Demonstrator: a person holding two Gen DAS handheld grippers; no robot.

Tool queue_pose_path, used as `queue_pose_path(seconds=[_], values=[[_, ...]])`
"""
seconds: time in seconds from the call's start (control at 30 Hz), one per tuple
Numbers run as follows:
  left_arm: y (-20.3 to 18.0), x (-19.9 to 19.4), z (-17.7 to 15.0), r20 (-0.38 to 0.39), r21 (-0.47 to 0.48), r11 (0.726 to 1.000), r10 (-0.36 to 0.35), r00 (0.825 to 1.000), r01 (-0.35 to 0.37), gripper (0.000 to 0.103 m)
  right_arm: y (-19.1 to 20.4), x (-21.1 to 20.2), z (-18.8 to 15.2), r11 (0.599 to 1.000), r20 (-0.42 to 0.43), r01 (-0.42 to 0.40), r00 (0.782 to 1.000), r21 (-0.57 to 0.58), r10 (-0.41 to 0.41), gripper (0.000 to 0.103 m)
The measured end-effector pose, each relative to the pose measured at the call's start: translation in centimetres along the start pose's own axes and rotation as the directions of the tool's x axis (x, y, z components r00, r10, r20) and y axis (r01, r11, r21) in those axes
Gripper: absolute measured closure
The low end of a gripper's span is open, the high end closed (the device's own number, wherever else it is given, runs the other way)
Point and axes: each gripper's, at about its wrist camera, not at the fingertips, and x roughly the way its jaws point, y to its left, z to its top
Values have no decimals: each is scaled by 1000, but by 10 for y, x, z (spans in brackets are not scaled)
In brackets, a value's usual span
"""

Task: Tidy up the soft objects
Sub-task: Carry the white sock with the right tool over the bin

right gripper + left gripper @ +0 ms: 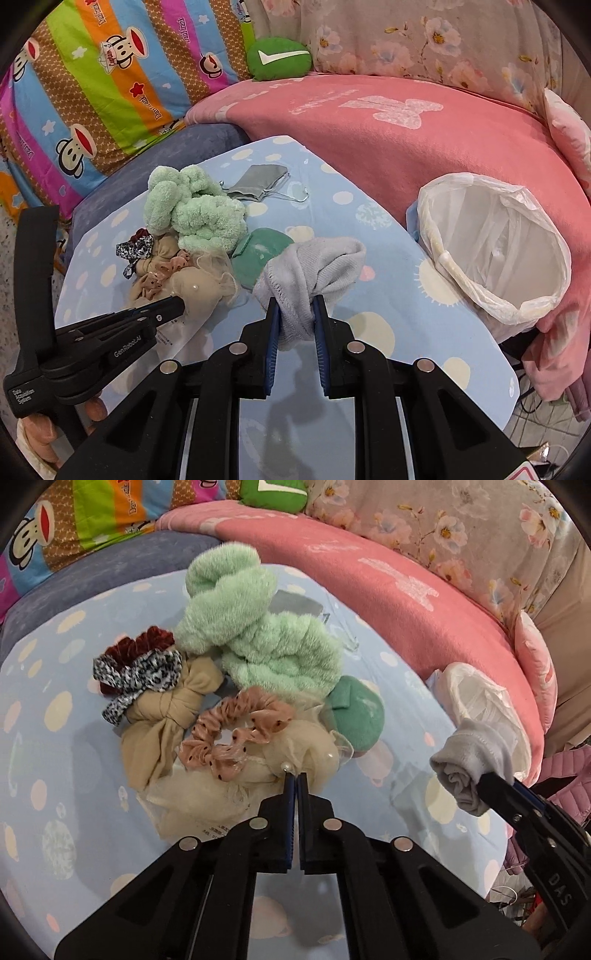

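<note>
A heap of soft things lies on the blue dotted cloth (55, 709): a fluffy mint headband (258, 627), a beige bow (162, 720), a leopard-print scrunchie (144, 675), a pink dotted scrunchie (236, 731), a green pad (356, 712) and a cream tulle scrunchie (306, 749) with pearls. My left gripper (296, 775) is shut, its tips pinching the near edge of the cream tulle scrunchie (203, 284). My right gripper (297, 306) is shut on a bunched grey sock (314, 273), held above the cloth to the right of the heap. The right gripper (480, 782) also shows in the left wrist view.
A white bag-lined basket (498, 240) stands at the cloth's right edge against a pink blanket (388, 129). A grey pouch (258, 181) lies behind the heap. A dark red scrunchie (140, 642) sits under the leopard one. A green cushion (279, 59) rests at the back.
</note>
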Motion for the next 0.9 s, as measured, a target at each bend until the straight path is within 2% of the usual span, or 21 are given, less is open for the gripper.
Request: queue_pose_path(seconds=[0.3, 0.57, 0.73, 0.9], values=[[-37, -57, 25, 109, 64, 996, -64, 992, 57, 102, -9, -33, 21, 999, 78, -33, 996, 9, 32, 86], [-96, -86, 67, 196, 143, 984, -138, 971, 111, 102, -39, -71, 59, 999, 175, -22, 984, 37, 15, 86], [-135, -88, 91, 210, 178, 970, -199, 957, 163, 102, -67, -86, 81, 998, 211, 8, 977, 55, -19, 86], [-179, -79, 106, 195, 233, 950, -253, 948, 206, 102, -102, -90, 97, 995, 212, 58, 974, 82, -74, 86]])
